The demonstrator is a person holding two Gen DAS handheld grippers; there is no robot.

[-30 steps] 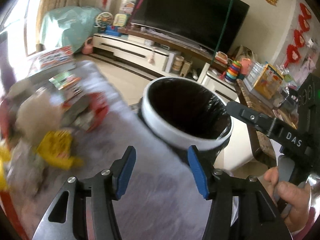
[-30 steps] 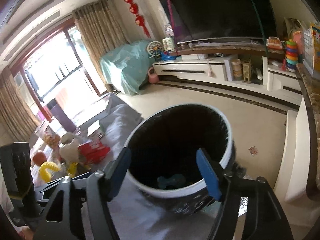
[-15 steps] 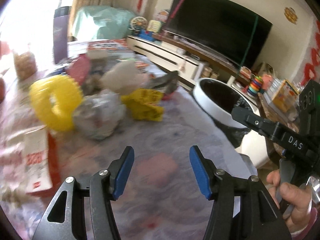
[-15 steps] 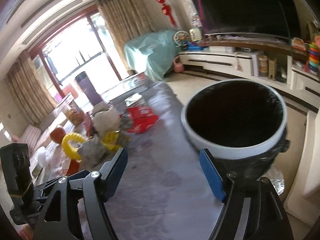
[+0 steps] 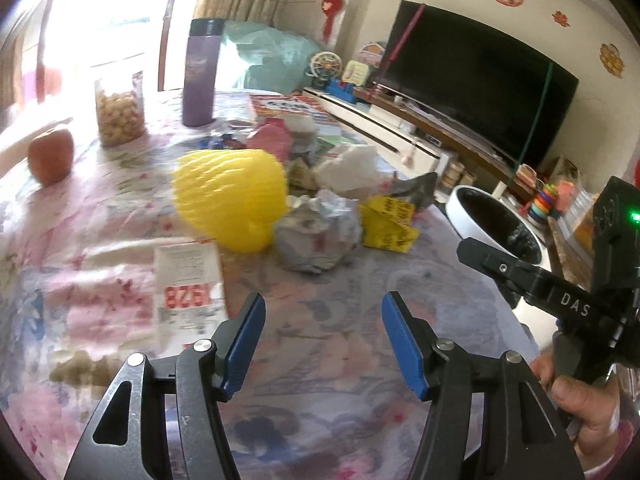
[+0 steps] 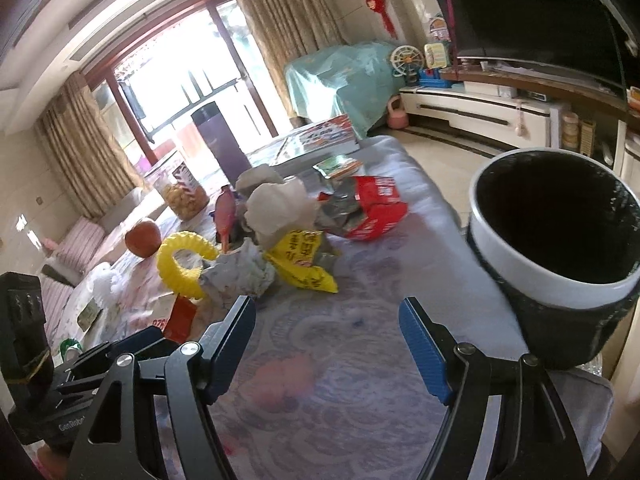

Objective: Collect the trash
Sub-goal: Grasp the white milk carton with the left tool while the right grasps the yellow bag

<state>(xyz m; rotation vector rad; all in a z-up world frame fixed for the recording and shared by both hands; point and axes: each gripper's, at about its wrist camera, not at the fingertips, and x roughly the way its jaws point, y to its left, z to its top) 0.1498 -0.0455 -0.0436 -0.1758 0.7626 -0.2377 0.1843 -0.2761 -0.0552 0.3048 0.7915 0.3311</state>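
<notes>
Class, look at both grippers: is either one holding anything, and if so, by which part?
Nothing is held. The left gripper and right gripper are both open, with only the tablecloth between their fingers.

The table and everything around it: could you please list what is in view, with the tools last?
Foam net: one, yellow, table centre.
Crumpled paper: one, grey-white, beside the net.
Wrapper: one, yellow, right of the paper.
Snack bag: one, red, behind the pile.
Flask: one, purple, far side, upright.
Jar: one, clear, near the flask.
Apple: one, red, far left.
Bin: one, white rim, black liner, at the table's right edge.
Left tool: open, empty.
Right tool: open, empty.
</notes>
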